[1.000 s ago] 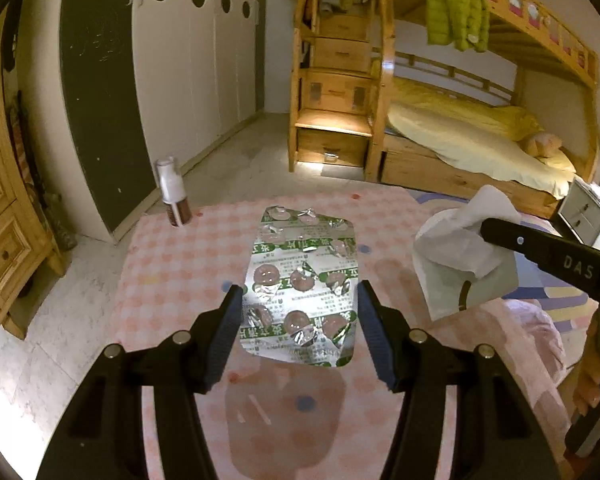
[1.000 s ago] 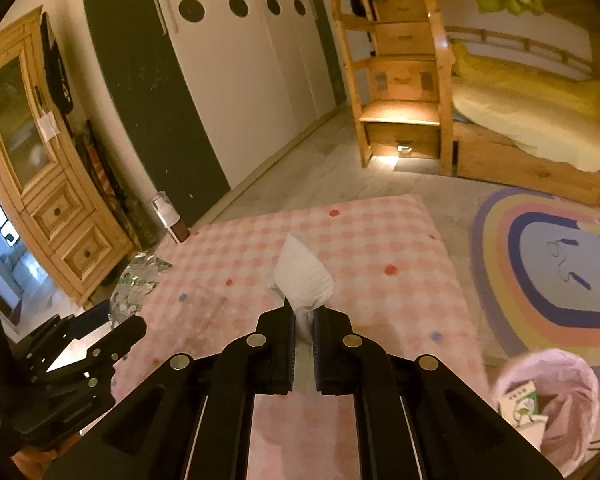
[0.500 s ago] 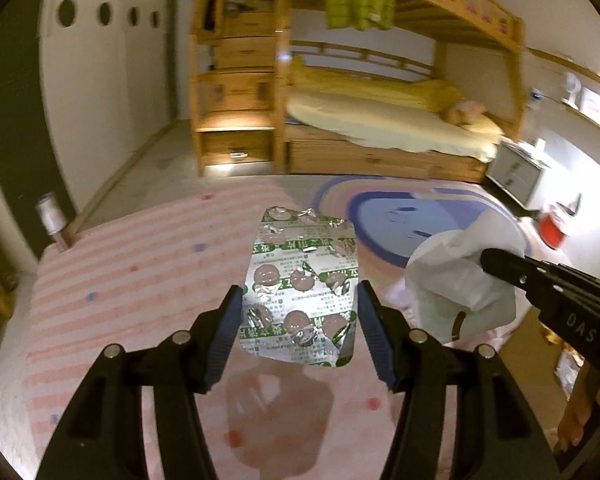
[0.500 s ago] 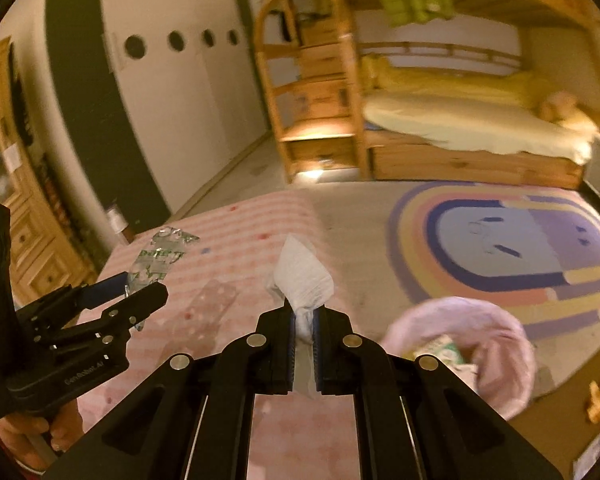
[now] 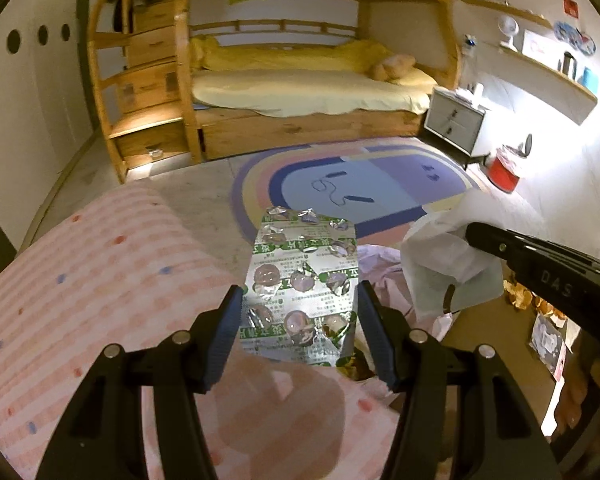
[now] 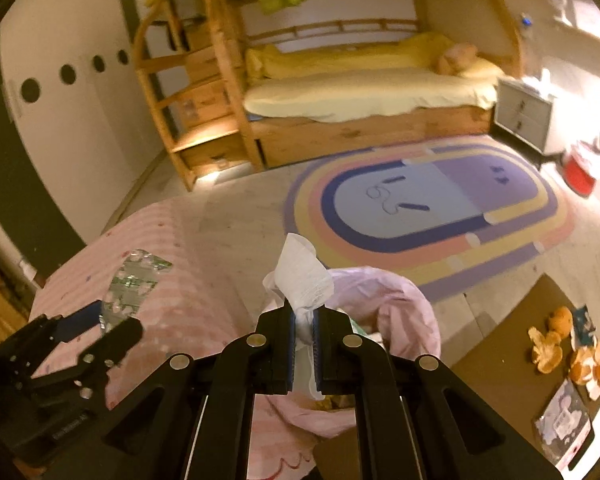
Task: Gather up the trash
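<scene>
My left gripper [image 5: 300, 316] is shut on a used silver blister pack [image 5: 304, 280] with green print, held in the air past the right edge of the pink checked table [image 5: 100, 280]. My right gripper [image 6: 303, 332] is shut on a crumpled white tissue [image 6: 300, 272] and holds it over a bin lined with a pink bag [image 6: 392, 304]. The tissue [image 5: 448, 264] and the right gripper [image 5: 540, 272] also show in the left wrist view. The blister pack [image 6: 134, 284] and the left gripper [image 6: 100, 324] show at the left of the right wrist view.
A rainbow rug [image 6: 432, 208] lies on the floor beyond the bin. A wooden bunk bed [image 5: 300, 92] stands at the back, with a grey nightstand [image 5: 456, 120] and a red bin [image 5: 504, 168] to the right. Toys and a book [image 6: 564, 348] lie on a brown mat at right.
Both grippers have swung right, away from the table, with their loads. The pink-lined bin has come under the tissue. The spray bottle and wardrobe have left the left wrist view.
</scene>
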